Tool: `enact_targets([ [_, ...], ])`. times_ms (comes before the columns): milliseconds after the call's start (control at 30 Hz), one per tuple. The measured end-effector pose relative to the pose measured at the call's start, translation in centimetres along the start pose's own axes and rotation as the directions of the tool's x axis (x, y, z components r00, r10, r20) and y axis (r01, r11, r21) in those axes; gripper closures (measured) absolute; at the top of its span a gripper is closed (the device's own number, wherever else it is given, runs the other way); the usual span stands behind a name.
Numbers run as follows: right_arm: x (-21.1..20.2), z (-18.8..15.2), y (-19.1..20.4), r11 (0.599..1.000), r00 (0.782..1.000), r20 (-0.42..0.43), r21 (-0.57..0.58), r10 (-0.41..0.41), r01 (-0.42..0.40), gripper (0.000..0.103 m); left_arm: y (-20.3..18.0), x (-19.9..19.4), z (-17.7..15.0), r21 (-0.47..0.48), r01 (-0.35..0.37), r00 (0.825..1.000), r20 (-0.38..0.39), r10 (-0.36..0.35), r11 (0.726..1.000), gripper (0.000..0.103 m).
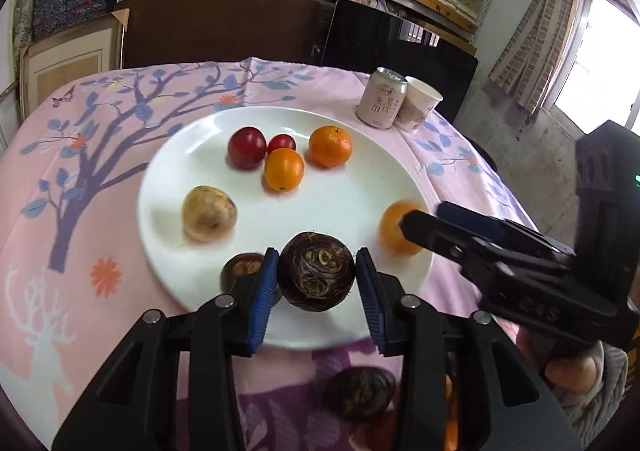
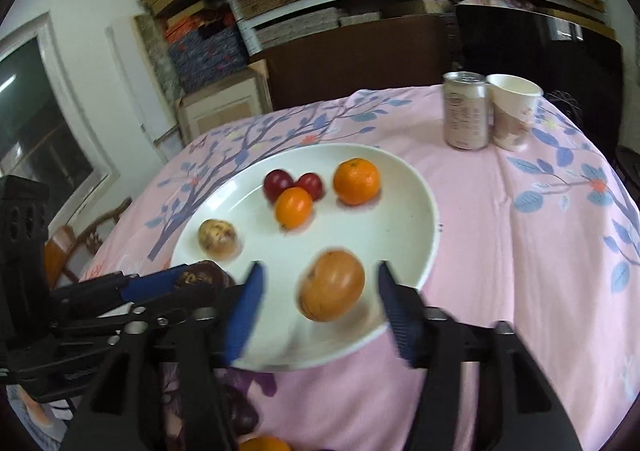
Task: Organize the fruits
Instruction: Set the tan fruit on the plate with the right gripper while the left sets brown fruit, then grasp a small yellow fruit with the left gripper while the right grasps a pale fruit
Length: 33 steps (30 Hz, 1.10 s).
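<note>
A white plate [image 1: 360,179] holds two red plums [image 1: 247,147], two oranges [image 1: 330,145], a tan round fruit [image 1: 208,213] and a dark fruit [image 1: 240,271] at its near edge. My left gripper [image 1: 317,291] holds a dark brown fruit [image 1: 316,275] between its blue pads over the plate's near rim. My right gripper [image 2: 320,299] is open around an orange fruit [image 2: 332,285] that lies on the plate [image 2: 400,219], with gaps on both sides. The right gripper also shows in the left wrist view [image 1: 424,219]. More fruit [image 1: 360,393] lies on the cloth below the left gripper.
A pink can [image 1: 381,98] and a paper cup [image 1: 420,103] stand at the table's far right. The table has a pink cloth with a tree print [image 1: 100,155]. Shelves and dark boards stand behind the table.
</note>
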State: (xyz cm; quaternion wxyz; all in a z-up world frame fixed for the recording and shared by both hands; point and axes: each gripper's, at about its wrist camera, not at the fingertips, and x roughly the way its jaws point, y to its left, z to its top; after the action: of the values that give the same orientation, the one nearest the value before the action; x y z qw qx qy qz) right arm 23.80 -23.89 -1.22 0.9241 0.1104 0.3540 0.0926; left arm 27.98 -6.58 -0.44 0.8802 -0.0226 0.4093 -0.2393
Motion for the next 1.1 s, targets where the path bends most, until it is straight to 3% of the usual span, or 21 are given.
enact_targets([
  [167, -1.1, -0.2, -1.6, 0.999, 1.000, 0.021, 0.043, 0.014, -0.015, 0.036, 0.7, 0.6, -0.7, -0.012, -0.008, 1.000, -0.006, 0.008, 1.000, 0.057],
  [333, -1.5, -1.6, -1.3, 1.000, 1.000, 0.000, 0.025, 0.005, -0.005, 0.036, 1.7, -2.2, -2.3, -0.047, -0.018, 0.999, 0.040, 0.019, 0.999, 0.034],
  [600, -5.5, -5.2, -0.6, 1.000, 1.000, 0.018, -0.004, 0.015, -0.014, 0.029, 0.4, -3.9, -6.9, -0.009, -0.016, 1.000, -0.012, 0.016, 1.000, 0.031],
  [833, -9.6, -9.8, -2.9, 0.997, 0.999, 0.021, 0.060, 0.044, -0.045, 0.029, 0.2, -7.0, -10.3, 0.002, -0.024, 1.000, 0.010, 0.024, 1.000, 0.028],
  [1100, -9.7, -12.2, -3.2, 0.997, 0.998, -0.043, 0.069, 0.046, -0.043, 0.029, 0.2, -7.8, -14.0, 0.037, -0.080, 0.995, -0.050, 0.082, 0.996, 0.027],
])
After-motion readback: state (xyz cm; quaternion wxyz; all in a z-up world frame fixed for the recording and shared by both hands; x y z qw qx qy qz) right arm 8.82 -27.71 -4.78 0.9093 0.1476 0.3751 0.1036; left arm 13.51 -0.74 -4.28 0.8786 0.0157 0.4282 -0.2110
